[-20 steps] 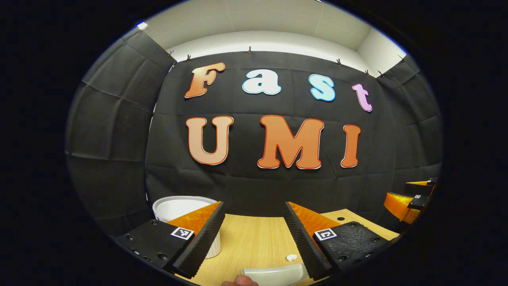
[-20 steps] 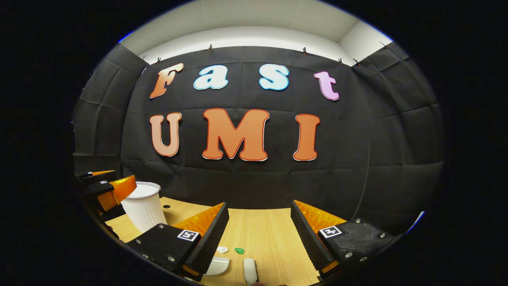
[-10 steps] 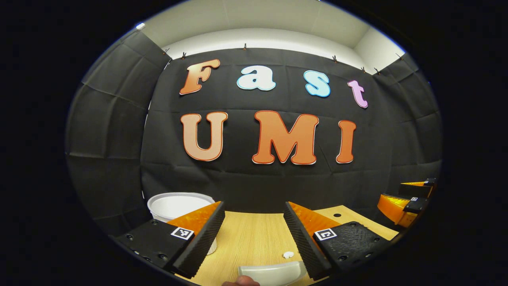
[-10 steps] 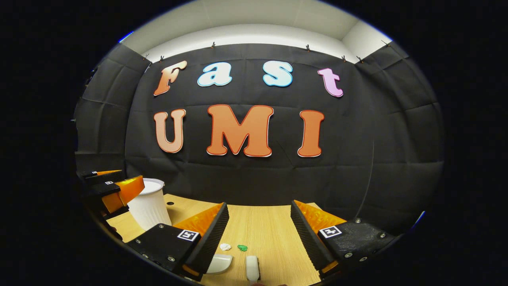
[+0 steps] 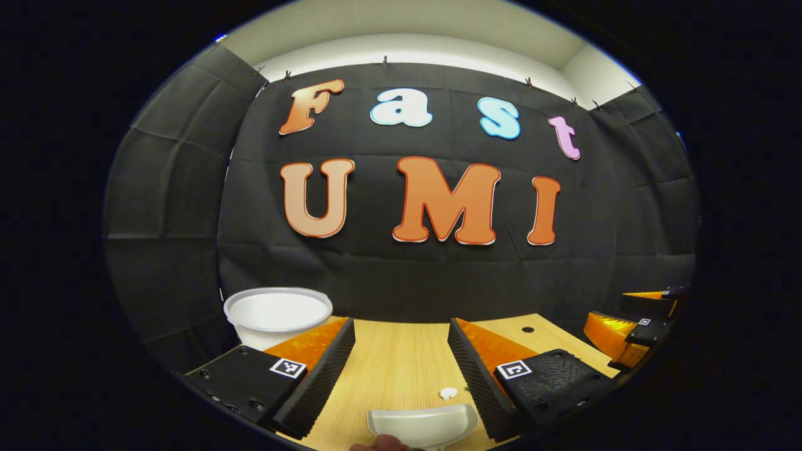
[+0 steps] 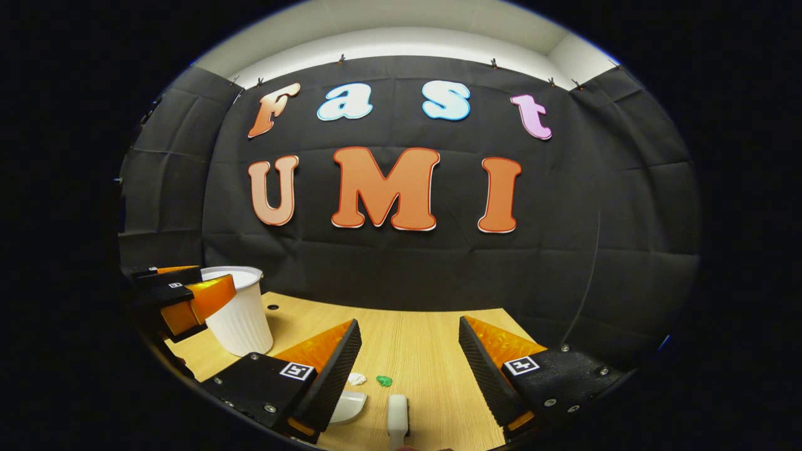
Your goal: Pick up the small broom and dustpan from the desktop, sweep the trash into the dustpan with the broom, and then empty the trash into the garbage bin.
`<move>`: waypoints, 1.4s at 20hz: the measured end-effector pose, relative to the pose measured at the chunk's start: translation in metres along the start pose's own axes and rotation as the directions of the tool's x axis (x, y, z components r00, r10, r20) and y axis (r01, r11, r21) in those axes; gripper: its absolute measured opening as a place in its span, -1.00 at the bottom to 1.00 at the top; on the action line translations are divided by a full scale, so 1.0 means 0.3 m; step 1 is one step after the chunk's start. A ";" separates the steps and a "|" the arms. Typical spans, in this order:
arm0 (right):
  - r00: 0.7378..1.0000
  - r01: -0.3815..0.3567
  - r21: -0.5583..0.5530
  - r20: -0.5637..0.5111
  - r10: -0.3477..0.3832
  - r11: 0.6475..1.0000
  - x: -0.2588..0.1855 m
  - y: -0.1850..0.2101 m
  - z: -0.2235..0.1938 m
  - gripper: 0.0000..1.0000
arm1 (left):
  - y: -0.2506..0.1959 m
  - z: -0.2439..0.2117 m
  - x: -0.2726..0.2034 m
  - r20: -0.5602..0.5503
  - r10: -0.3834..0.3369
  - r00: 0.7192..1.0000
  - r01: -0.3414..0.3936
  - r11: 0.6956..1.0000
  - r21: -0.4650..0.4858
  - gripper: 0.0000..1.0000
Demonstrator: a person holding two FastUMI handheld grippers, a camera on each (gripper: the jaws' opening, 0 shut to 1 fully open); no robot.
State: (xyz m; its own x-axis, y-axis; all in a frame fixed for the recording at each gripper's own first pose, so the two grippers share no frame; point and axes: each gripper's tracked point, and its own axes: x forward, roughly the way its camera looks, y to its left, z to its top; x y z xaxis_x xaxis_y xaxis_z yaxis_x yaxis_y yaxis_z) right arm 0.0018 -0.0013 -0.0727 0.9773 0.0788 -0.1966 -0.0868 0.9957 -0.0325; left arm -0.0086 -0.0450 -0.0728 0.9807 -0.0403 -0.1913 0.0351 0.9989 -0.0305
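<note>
Two hand-held grippers hover over a light wooden surface (image 6: 432, 351) in a booth, each with its jaws spread wide and nothing between them. In the left gripper view, the left hand-held gripper (image 5: 401, 369) frames a white dustpan (image 5: 421, 426) lying on the surface just ahead of its fingers, with a white scrap of trash (image 5: 448, 393) just beyond the pan, near the gripper's right finger. A white garbage bin (image 5: 277, 315) stands upright past its left finger. In the right gripper view, the right hand-held gripper (image 6: 408, 369) frames the small broom (image 6: 398, 421), which lies on the surface between its fingers, untouched. A green scrap (image 6: 383, 380) sits just ahead of the broom, another white scrap (image 6: 356, 378) beside it. The other gripper shows far off at each view's edge.
</note>
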 end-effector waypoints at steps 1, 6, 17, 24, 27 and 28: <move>1.000 -0.003 0.003 -0.024 0.003 1.000 0.003 0.000 -0.024 0.88 | -0.005 -0.034 0.000 -0.025 0.000 1.000 0.000 1.000 -0.001 0.89; 0.985 -0.019 0.008 -0.170 0.020 1.000 0.027 0.012 -0.185 0.89 | -0.052 -0.193 0.008 -0.175 -0.034 0.984 0.031 0.999 -0.022 0.89; 0.772 -0.107 0.042 -0.627 0.109 0.993 0.049 0.058 -0.724 0.90 | -0.178 -0.805 -0.081 -0.766 -0.143 0.627 0.030 0.987 -0.159 0.94; 0.599 -0.208 -0.001 -0.791 0.127 0.978 0.001 0.043 -0.944 0.91 | -0.164 -0.889 -0.113 -0.936 -0.117 0.331 -0.052 0.989 -0.142 0.96; 0.587 -0.179 -0.030 -0.806 0.082 0.983 0.043 0.038 -0.977 0.90 | -0.143 -0.935 -0.102 -0.957 -0.127 0.262 -0.051 0.988 -0.145 0.92; 0.569 -0.163 -0.030 -0.820 0.069 0.986 0.051 0.043 -0.996 0.90 | -0.144 -0.953 -0.093 -0.963 -0.137 0.233 -0.042 0.988 -0.150 0.92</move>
State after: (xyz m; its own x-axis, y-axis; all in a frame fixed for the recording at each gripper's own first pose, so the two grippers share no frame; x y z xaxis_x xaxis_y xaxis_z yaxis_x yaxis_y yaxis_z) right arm -0.0421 -0.0017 -0.3690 0.3913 0.0732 -0.9174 -0.2510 0.9675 -0.0298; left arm -0.0923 -0.0935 -0.3466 0.0387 -0.1681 -0.9850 -0.0357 0.9849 -0.1695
